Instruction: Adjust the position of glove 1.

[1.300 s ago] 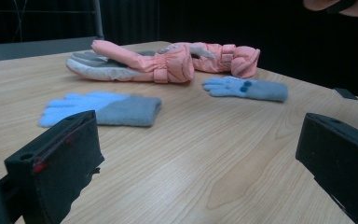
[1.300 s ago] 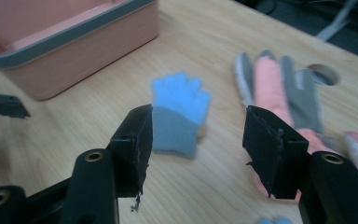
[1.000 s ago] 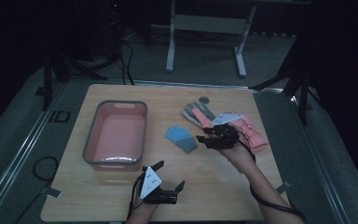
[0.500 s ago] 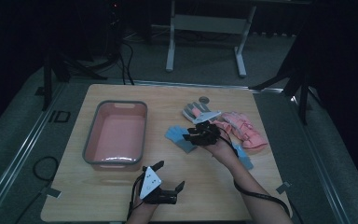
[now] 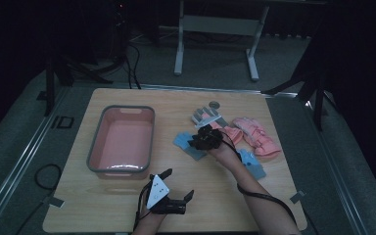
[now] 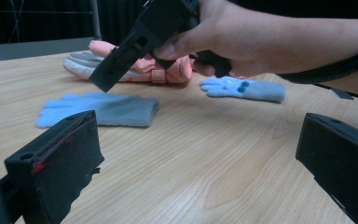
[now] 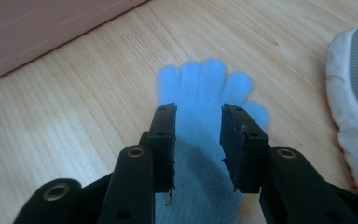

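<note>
With its jaws just closing but not yet pressing, the right gripper (image 7: 198, 140) hung over the blue glove (image 7: 205, 93) lying flat on the table (image 5: 127, 196) right of the pink tub (image 5: 122, 142), while the left gripper (image 5: 169, 188) rested open near the front edge.

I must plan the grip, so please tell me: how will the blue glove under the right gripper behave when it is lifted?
The blue glove lies flat and looks like soft fleece, so it will probably droop from the right gripper. It seems thin, likely light. Its fuzzy surface should hardly slip between the pads.
</note>
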